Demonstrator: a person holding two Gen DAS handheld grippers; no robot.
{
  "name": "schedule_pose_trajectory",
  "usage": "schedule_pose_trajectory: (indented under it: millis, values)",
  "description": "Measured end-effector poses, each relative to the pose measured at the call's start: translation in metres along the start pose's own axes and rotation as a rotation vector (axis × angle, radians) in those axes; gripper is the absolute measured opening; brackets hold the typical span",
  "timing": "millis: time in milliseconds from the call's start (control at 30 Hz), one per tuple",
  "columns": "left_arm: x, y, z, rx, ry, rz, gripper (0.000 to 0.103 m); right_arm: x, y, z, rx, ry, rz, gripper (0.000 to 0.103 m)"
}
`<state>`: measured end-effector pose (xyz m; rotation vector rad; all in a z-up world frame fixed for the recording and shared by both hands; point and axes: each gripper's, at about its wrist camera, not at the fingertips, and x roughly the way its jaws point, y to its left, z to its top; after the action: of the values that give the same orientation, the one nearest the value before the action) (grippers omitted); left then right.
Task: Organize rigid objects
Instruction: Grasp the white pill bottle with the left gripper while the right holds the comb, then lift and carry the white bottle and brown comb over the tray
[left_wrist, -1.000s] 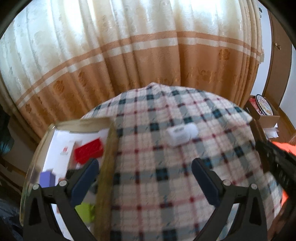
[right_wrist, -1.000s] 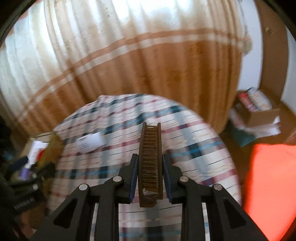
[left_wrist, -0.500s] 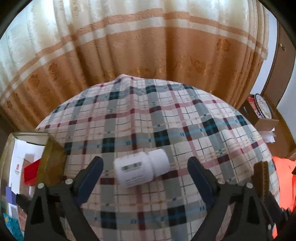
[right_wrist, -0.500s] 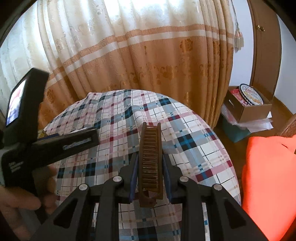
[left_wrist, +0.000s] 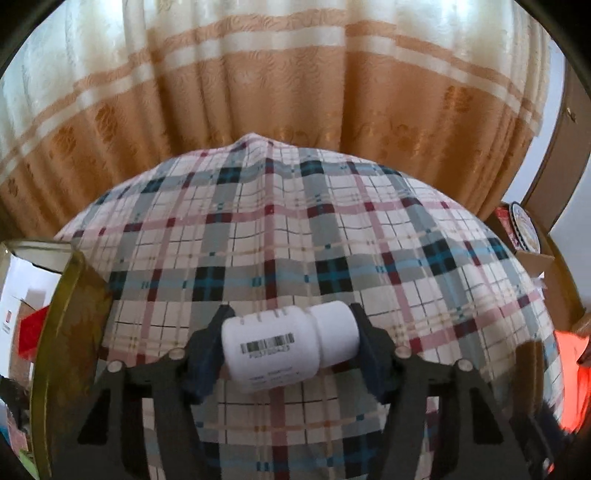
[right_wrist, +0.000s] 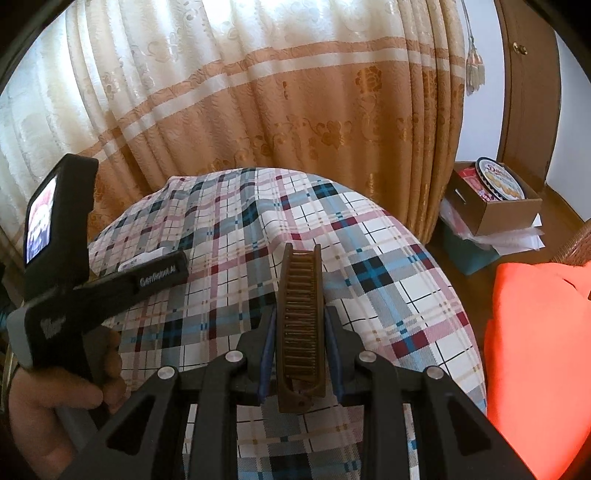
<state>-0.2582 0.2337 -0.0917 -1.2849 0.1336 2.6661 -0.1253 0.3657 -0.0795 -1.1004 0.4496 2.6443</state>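
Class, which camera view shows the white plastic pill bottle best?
The left wrist view: the white plastic pill bottle lies sideways, barcode and cap visible, between the left gripper fingers. The right wrist view shows only a white sliver behind that gripper.

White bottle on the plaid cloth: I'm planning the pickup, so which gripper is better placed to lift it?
Left. The left gripper brackets the white bottle; the right gripper is shut on a brown comb.
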Motion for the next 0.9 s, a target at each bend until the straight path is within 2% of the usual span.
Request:
schedule_pose_trajectory:
  millis: [367,900]
  values:
    - [-0.021,0.005,-0.021,0.057,0.021,0.010,0.062,0.007,0.000,-0.001,0.001,0.036,-0.044,0.028]
    - [-0.057,0.025,-0.071,0.085,-0.023,0.064,0.062,0.008,0.009,0.000,-0.048,0.044,-0.111,0.028]
